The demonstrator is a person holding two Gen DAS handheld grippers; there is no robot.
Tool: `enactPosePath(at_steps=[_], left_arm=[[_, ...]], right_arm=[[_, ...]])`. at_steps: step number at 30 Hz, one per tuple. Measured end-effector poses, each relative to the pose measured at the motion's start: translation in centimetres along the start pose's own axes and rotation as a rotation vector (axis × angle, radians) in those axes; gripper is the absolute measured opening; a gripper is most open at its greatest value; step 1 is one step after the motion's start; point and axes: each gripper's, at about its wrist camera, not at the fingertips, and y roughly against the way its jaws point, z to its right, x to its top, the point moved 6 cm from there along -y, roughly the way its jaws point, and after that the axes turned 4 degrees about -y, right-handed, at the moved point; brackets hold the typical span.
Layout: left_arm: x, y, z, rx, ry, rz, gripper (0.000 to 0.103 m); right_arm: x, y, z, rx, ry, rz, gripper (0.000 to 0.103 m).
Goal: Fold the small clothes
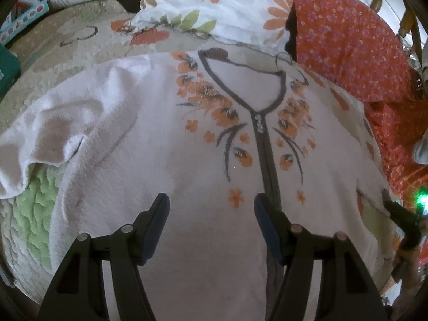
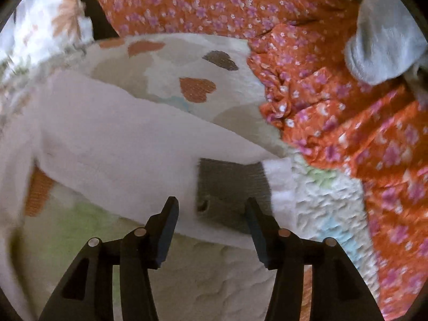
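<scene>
A small white top [image 1: 139,160] with orange flowers and grey trim lies face up on a quilt. Its grey placket [image 1: 267,155] runs down the middle. One sleeve [image 1: 53,133] is bunched at the left. My left gripper [image 1: 211,200] is open and empty just above the top's chest. In the right wrist view the other sleeve [image 2: 128,147] stretches out flat, ending in a grey cuff [image 2: 230,184]. My right gripper [image 2: 211,206] is open, its fingertips on either side of the cuff, just short of it.
The quilt [image 2: 321,208] has heart patches and green areas. An orange flowered garment [image 2: 334,107] lies piled at the right, a grey sock [image 2: 382,45] on it. A flowered pillow [image 1: 214,5] sits behind the top. The right gripper [image 1: 404,219] shows at the left view's right edge.
</scene>
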Motion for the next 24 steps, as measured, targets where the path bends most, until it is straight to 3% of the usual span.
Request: enactPosePath(at_steps=[1,3,4,6,11,14,17,20,24], left_arm=[[0.0,-0.1,-0.2,-0.003,0.008,-0.003,0.065],[-0.1,-0.1,-0.4,-0.004,0.018,-0.007,0.065],[-0.1,-0.1,-0.4,-0.005,0.021,-0.008,0.065],[0.0,0.0,-0.5,-0.009,0.03,-0.007,0.065],[1.0,1.1,-2.0,-0.007,0.076,0.021,0.065],[1.9,2.8,-4.7,0.005,0.152,0.062,0.065],[2.8,5.0,-7.8,0.004,0.246,0.112,0.065],[3.9,7.9,-11.2,0.033,0.32,0.187,0.065],[5.9,12.4,-14.3,0.194,0.309,0.314,0.066]], right_arm=[[0.2,-0.9,0.2,-0.025,-0.006,-0.005,0.055],[-0.2,-1.0,1.4,-0.032,-0.047,-0.025,0.032],[-0.4,-1.2,2.0,-0.03,-0.076,-0.051,0.007],[-0.2,-1.2,3.8,-0.018,-0.152,-0.057,0.007],[0.6,2.6,10.5,0.05,-0.493,0.079,0.006],[-0.5,4.6,15.4,0.031,-0.715,0.14,0.006],[-1.2,6.0,17.6,0.018,-0.829,0.184,0.007],[-0.2,7.6,15.5,0.08,-0.821,0.208,0.007],[3.2,9.6,7.4,0.259,-0.711,0.209,0.007]])
